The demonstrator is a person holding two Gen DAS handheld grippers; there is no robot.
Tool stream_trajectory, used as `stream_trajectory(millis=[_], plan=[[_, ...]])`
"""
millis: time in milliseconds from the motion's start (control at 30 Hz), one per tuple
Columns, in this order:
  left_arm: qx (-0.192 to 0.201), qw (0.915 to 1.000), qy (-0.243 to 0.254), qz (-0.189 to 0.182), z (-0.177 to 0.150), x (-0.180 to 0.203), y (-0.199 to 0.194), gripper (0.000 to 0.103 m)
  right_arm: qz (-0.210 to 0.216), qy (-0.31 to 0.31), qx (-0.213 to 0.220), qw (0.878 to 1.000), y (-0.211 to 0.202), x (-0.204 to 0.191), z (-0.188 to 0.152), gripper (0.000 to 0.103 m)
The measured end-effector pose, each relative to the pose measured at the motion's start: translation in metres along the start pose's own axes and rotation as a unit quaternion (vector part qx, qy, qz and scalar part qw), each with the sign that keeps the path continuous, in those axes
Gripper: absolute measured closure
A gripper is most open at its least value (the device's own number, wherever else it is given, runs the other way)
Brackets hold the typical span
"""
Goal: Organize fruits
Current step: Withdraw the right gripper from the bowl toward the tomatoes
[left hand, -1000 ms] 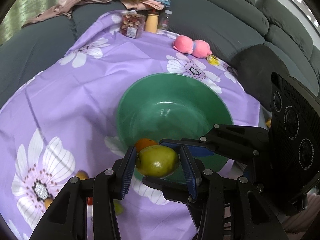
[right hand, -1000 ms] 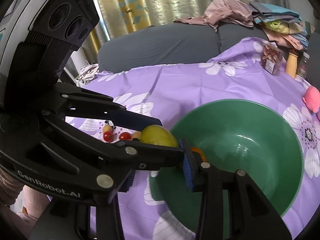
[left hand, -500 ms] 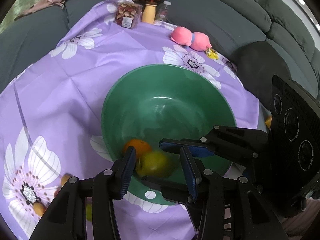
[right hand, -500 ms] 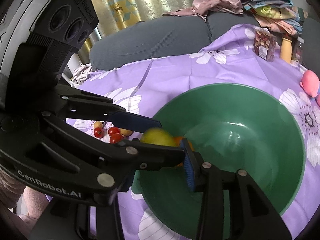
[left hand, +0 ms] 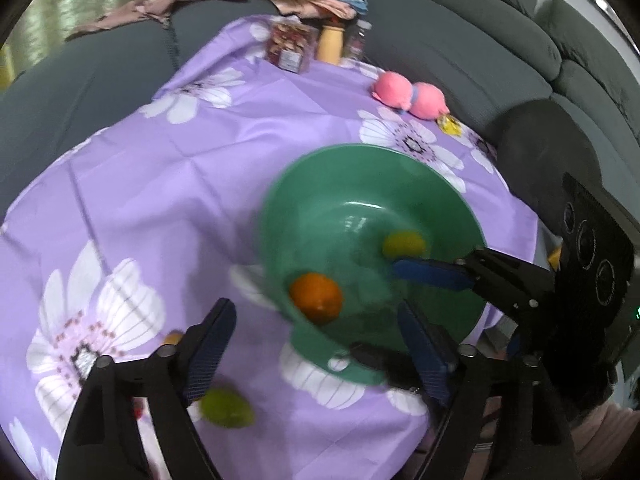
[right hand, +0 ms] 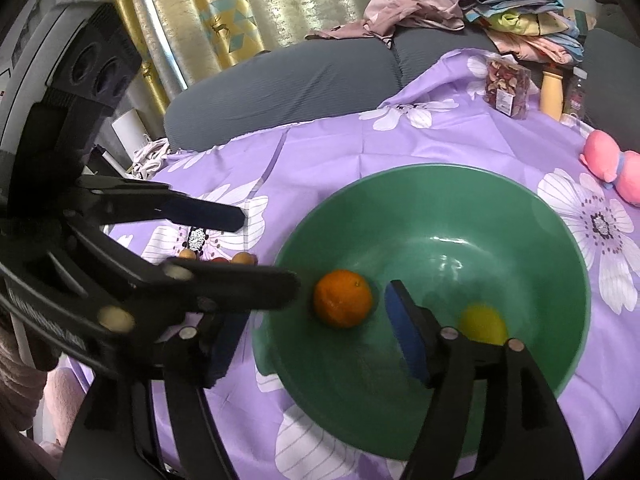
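1. Green plastic bowl (right hand: 532, 216) sits on the purple flowered cloth (left hand: 168, 168), and two fruits lie loose inside it: the orange (right hand: 342, 298) against the near left wall and the yellow-green fruit (right hand: 482, 324) further right on the floor, blurred as if rolling.
2. Our left gripper (left hand: 320, 348) has its jaws opening, already wide, with nothing pressed between the pads; the orange merely shows through the gap.
3. Our right gripper (right hand: 316, 332) is opening too, and holds nothing.
4. We judge the step in hand to be the release into the bowl. To do it well, we should let the jaws spread fully before lifting, then draw both grippers up and away without clipping the rim, so the bowl does not tip or slide.
5. Still out on the cloth are a green fruit (left hand: 226, 407) at the near left and some small fruits (right hand: 218, 258) left of the bowl; we would go for those next.
6. Against the picture of a second ago: then both grippers pinched the yellow-green fruit together over the near rim. Now it is free in the bowl, right of the orange, and both sets of jaws stand much wider.
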State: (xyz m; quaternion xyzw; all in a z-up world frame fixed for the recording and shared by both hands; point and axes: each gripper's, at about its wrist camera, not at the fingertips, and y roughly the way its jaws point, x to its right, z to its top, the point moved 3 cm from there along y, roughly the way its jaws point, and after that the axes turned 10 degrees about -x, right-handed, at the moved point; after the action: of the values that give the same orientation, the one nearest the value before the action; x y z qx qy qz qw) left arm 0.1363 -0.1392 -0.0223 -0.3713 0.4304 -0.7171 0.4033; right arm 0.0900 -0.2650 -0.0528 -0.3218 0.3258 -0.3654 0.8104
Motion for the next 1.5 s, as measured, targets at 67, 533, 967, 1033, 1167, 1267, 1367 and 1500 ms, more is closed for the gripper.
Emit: stream_trajectory(millis=[67, 533, 967, 1033, 1167, 1267, 1367, 1500], plan=[[0.008, 0.9998, -0.014, 0.007, -0.006, -0.009, -0.007, 0.018, -0.003, 0.004, 0.002, 1.000, -0.002, -0.001, -0.001, 0.032], [0.041, 0.9920, -0.114, 0.038, -0.070, -0.077, -0.028, 0.016, 0.018, -0.022, 0.003, 1.000, -0.008, -0.045, -0.005, 0.023], [0.063, 0.9876, -0.143, 0.018, -0.103, -0.110, -0.026, 0.016, 0.032, -0.073, -0.045, 0.996, 0.018, -0.102, -0.005, 0.023], [0.066, 0.9861, -0.152, 0.016, -0.108, -0.118, -0.026, 0.016, 0.031, -0.079, -0.052, 0.995, 0.023, -0.108, -0.006, 0.023], [0.069, 0.9843, -0.162, 0.010, -0.114, -0.127, -0.027, 0.016, 0.029, -0.088, -0.065, 0.994, 0.033, -0.117, -0.006, 0.023], [0.069, 0.9845, -0.161, 0.011, -0.116, -0.129, -0.026, 0.016, 0.031, -0.095, -0.072, 0.992, 0.040, -0.124, -0.007, 0.023], [0.067, 0.9846, -0.161, 0.012, -0.119, -0.132, -0.025, 0.016, 0.030, -0.103, -0.081, 0.991, 0.048, -0.130, -0.008, 0.023], [0.065, 0.9838, -0.166, 0.018, -0.125, -0.139, -0.026, 0.016, 0.030, -0.113, -0.092, 0.989, 0.057, -0.138, -0.012, 0.023]])
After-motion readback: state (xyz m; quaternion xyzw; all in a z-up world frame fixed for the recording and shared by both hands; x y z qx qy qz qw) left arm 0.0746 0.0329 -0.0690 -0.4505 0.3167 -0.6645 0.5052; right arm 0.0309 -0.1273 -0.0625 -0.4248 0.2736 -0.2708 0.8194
